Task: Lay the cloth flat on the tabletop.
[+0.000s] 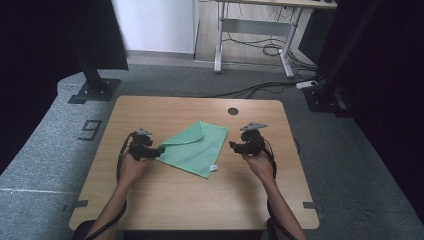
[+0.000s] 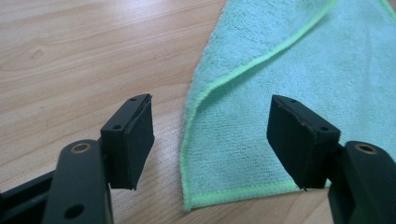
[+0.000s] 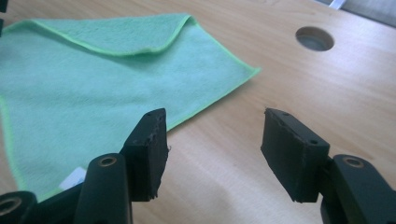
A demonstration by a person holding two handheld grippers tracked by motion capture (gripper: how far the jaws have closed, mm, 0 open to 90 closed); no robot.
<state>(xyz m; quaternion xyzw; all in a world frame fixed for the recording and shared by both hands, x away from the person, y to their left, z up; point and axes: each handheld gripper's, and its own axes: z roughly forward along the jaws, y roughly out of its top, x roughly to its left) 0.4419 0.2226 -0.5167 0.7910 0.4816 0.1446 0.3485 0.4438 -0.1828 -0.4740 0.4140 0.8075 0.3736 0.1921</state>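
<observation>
On the wooden table (image 1: 165,195), 1 green cloth (image 1: 197,145) between 2 grippers.

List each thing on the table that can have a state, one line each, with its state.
Green microfibre cloth: lying flat on the wooden table, one corner folded over onto itself, not gripped.
Left gripper: open, fingers astride the cloth's near corner, not pressing on it.
Right gripper: open, nothing between its fingers, beside the cloth's edge.
</observation>
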